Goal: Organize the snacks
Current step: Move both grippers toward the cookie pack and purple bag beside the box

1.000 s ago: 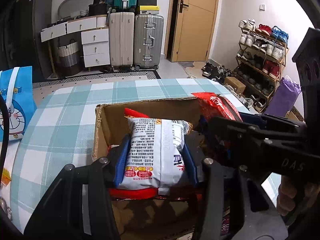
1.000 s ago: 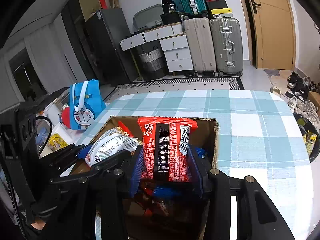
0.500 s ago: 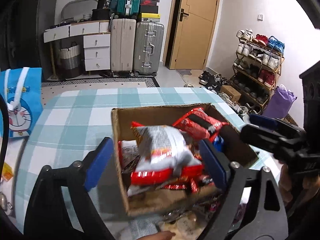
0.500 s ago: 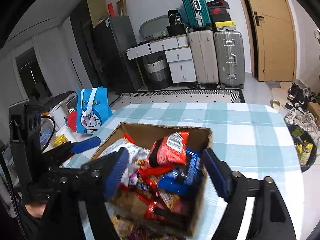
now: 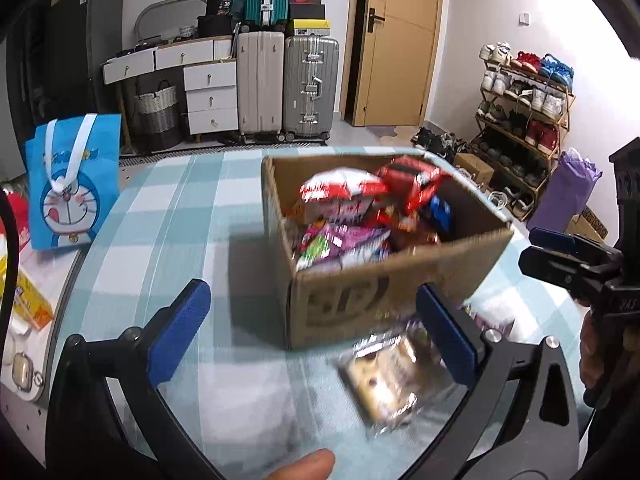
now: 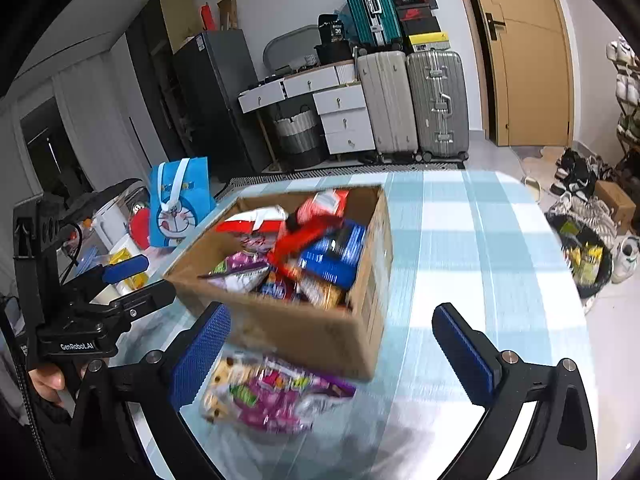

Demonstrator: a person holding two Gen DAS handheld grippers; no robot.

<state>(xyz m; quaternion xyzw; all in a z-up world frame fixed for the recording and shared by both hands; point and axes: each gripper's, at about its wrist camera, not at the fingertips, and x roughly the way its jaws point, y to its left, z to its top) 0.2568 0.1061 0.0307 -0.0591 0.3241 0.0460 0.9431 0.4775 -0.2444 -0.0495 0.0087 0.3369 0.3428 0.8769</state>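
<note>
A cardboard box (image 5: 384,288) (image 6: 300,332) full of snack packets stands on the checked table. A white and red packet (image 5: 340,192) (image 6: 256,218) and a red packet (image 5: 416,180) (image 6: 316,220) lie on top of the pile. Loose packets lie on the table in front of the box, one pale biscuit packet (image 5: 384,380) and purple ones (image 6: 264,396). My left gripper (image 5: 316,336) is open and empty, pulled back in front of the box. My right gripper (image 6: 332,352) is open and empty, also in front of the box.
A blue cartoon bag (image 5: 72,180) (image 6: 180,200) stands off the table's left edge. Small items (image 5: 24,304) sit on a side surface at the left. Suitcases (image 5: 288,84), drawers and a shoe rack (image 5: 524,116) stand beyond the table.
Both grippers opened and let their packets go onto the pile in the box, then drew back and up from the box. The loose packets in front came into view.
</note>
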